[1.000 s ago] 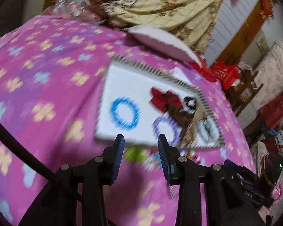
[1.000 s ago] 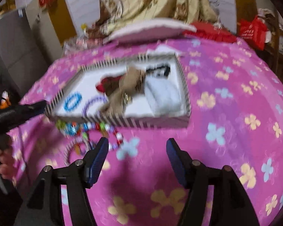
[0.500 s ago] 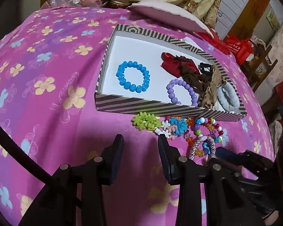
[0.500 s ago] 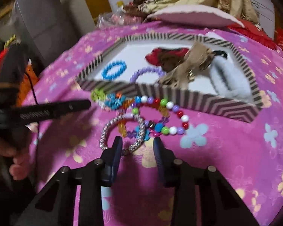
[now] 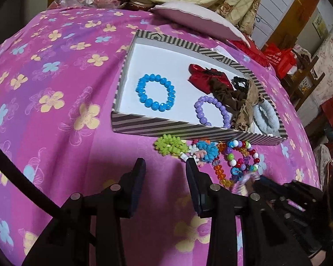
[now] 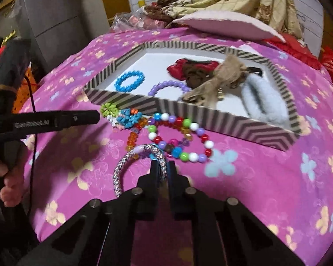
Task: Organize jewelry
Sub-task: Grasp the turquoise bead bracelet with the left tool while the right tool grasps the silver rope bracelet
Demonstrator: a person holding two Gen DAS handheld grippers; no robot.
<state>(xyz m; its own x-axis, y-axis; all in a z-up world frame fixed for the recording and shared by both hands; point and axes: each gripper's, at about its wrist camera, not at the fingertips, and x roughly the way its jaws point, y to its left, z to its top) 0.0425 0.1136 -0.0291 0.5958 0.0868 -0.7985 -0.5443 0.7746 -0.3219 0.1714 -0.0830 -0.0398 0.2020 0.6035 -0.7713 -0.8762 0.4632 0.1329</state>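
Pink flowered bedspread [image 5: 55, 84]. On it, striped shallow box [image 5: 188, 130] holding a blue bead bracelet [image 5: 155, 95], a purple bead bracelet [image 5: 213, 110] and scrunchies, seemingly sorted. Just before its near wall, loose heap of bright bracelets [image 6: 177, 139], likely awaiting sorting. Right gripper [image 6: 162, 166], jaws just closed, pinching silver woven bangle [image 6: 122, 173] by its rim between the fingertips, probably for lifting. Left gripper [image 5: 164, 173], jaws narrow and empty, beside the heap.
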